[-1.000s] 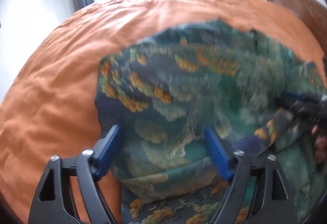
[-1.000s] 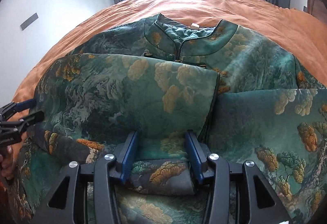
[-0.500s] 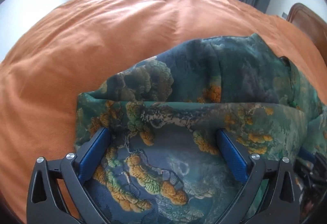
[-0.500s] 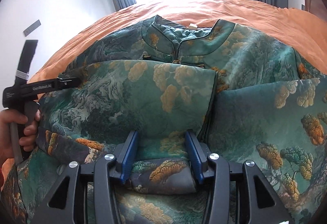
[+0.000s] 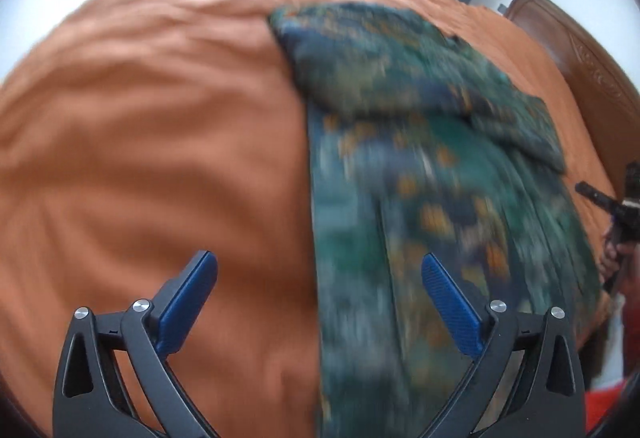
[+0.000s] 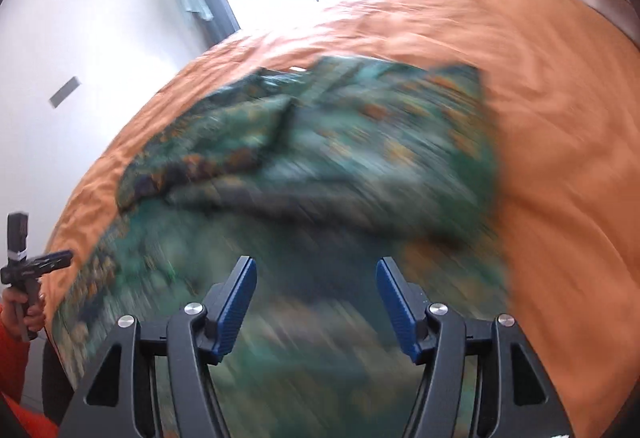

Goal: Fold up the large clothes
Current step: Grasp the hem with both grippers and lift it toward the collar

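Green brocade garment (image 5: 420, 166) lay part-folded on orange bedspread (image 5: 160, 118); left claw (image 5: 320, 274) released, right claw (image 6: 316, 278) just opening, empty. Regrasp hem corners evenly, I judge.

The left wrist camera sits behind the left tool (image 5: 319, 280) and looks forward and down at the bed (image 5: 160, 126), with the window far behind. The right wrist camera sits behind the right tool (image 6: 316, 286) and also looks down at the bed, close to it. Both views are blurred. They share the green patterned garment (image 5: 420, 166) and the orange cover. Each view shows the other tool at its edge, in a hand (image 6: 22, 308).
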`<state>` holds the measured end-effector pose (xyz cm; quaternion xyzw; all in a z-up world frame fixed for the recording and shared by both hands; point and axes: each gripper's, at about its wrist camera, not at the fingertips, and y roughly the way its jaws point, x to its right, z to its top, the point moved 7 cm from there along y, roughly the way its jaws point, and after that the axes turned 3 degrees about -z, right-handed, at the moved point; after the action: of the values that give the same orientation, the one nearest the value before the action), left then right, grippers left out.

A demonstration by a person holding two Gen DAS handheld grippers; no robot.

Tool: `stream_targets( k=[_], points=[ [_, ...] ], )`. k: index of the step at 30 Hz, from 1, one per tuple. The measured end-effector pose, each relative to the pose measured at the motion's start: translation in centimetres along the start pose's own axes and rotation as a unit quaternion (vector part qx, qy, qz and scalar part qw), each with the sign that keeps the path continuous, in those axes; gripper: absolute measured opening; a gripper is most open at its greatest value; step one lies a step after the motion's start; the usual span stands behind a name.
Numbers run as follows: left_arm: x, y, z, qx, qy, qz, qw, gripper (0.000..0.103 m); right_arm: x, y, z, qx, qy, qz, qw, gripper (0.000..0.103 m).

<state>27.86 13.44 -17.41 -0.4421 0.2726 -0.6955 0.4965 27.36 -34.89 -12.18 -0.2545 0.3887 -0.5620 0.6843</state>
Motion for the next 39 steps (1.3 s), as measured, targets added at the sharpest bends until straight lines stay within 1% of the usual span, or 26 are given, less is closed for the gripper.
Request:
stream_targets(
  k=[2,3,4,6,7,8,9,10,11,12,13,14,15,16,17,19,21,23,26,28,30,33,36,38,39],
  points=[
    [0.5,-0.4,-3.4,-0.013,-0.013,-0.029,0.9994,0.102,3.5,-2.6,-3.7,-0.013,0.032,-0.027,0.999,0.064],
    [1.0,-0.3,-4.4,-0.014,-0.012,-0.044,0.9989,0.102,5.3,-4.0,-6.0,-0.023,0.053,-0.038,0.998,0.064],
    [1.7,-0.1,-5.0,-0.013,-0.007,-0.052,0.9985,0.102,6.3,-4.9,-7.7,-0.033,0.069,-0.038,0.996,0.064],
    [3.0,0.4,-5.9,-0.015,0.006,-0.065,0.9977,0.102,7.6,-5.9,-11.0,-0.058,0.097,-0.014,0.994,0.064],
    [3.7,0.8,-5.9,-0.018,0.008,-0.078,0.9968,0.102,7.6,-6.0,-12.2,-0.067,0.108,0.01,0.992,0.064],
    [4.4,1.2,-6.0,-0.022,0.009,-0.095,0.9952,0.102,7.5,-5.8,-12.8,-0.07,0.116,0.033,0.99,0.065],
    [5.0,1.6,-6.0,-0.027,0.008,-0.105,0.9941,0.102,7.0,-5.5,-13.4,-0.074,0.124,0.067,0.987,0.066],
    [5.4,1.9,-6.0,-0.029,0.008,-0.103,0.9942,0.102,6.9,-5.1,-13.6,-0.076,0.128,0.082,0.985,0.066],
    [5.7,2.1,-6.0,-0.033,0.008,-0.102,0.9942,0.102,6.7,-4.7,-13.8,-0.078,0.137,0.088,0.984,0.063],
    [5.9,2.0,-6.1,-0.038,0.008,-0.102,0.994,0.099,6.4,-4.2,-13.8,-0.084,0.145,0.097,0.981,0.058],
    [5.9,1.8,-6.2,-0.045,0.006,-0.099,0.994,0.091,5.7,-3.9,-13.7,-0.092,0.142,0.111,0.979,0.039],
    [5.8,1.5,-6.2,-0.051,0.002,-0.095,0.9942,0.082,5.4,-4.0,-13.6,-0.094,0.134,0.114,0.98,0.027],
    [5.6,1.2,-6.2,-0.06,-0.005,-0.092,0.994,0.068,4.8,-4.4,-13.4,-0.093,0.124,0.117,0.981,0.022],
    [5.3,0.7,-6.1,-0.066,-0.015,-0.094,0.9933,0.054,4.1,-5.0,-13.0,-0.09,0.115,0.122,0.982,0.02],
    [5.0,0.3,-6.1,-0.07,-0.026,-0.102,0.9919,0.048,3.7,-5.6,-12.6,-0.087,0.109,0.126,0.982,0.018],
    [4.2,-0.5,-6.1,-0.073,-0.049,-0.116,0.9893,0.025,2.8,-6.8,-11.5,-0.078,0.102,0.131,0.983,0.016],
    [4.2,-1.3,-5.7,-0.067,-0.061,-0.125,0.988,0.019,1.7,-8.1,-10.6,-0.067,0.096,0.139,0.983,0.015],
    [4.6,-2.5,-5.7,-0.058,-0.054,-0.122,0.9894,0.016,0.9,-9.4,-10.2,-0.055,0.076,0.14,0.986,0.014],
    [5.5,-4.5,-6.3,-0.054,-0.04,-0.114,0.9913,0.016,-0.5,-11.0,-10.1,-0.049,0.057,0.138,0.988,0.014],
    [5.7,-5.7,-7.6,-0.057,-0.035,-0.111,0.9916,0.016,-1.6,-11.5,-10.7,-0.05,0.053,0.14,0.987,0.014],
    [5.4,-6.9,-9.3,-0.063,-0.037,-0.109,0.9914,0.016,-1.8,-12.0,-12.0,-0.054,0.055,0.141,0.987,0.014],
    [4.6,-8.8,-12.8,-0.075,-0.051,-0.108,0.99,0.016,-1.1,-12.4,-15.0,-0.068,0.078,0.144,0.984,0.014],
    [4.3,-10.6,-15.9,-0.096,-0.068,-0.108,0.9872,0.016,-0.6,-12.9,-17.9,-0.079,0.117,0.156,0.978,0.013],
    [4.5,-12.1,-17.1,-0.105,-0.068,-0.111,0.9859,0.016,-0.8,-13.7,-18.7,-0.08,0.144,0.175,0.971,0.013],
    [4.8,-12.8,-17.0,-0.106,-0.066,-0.114,0.9856,0.016,-1.0,-14.3,-18.4,-0.076,0.153,0.184,0.968,0.013]
  ],
)
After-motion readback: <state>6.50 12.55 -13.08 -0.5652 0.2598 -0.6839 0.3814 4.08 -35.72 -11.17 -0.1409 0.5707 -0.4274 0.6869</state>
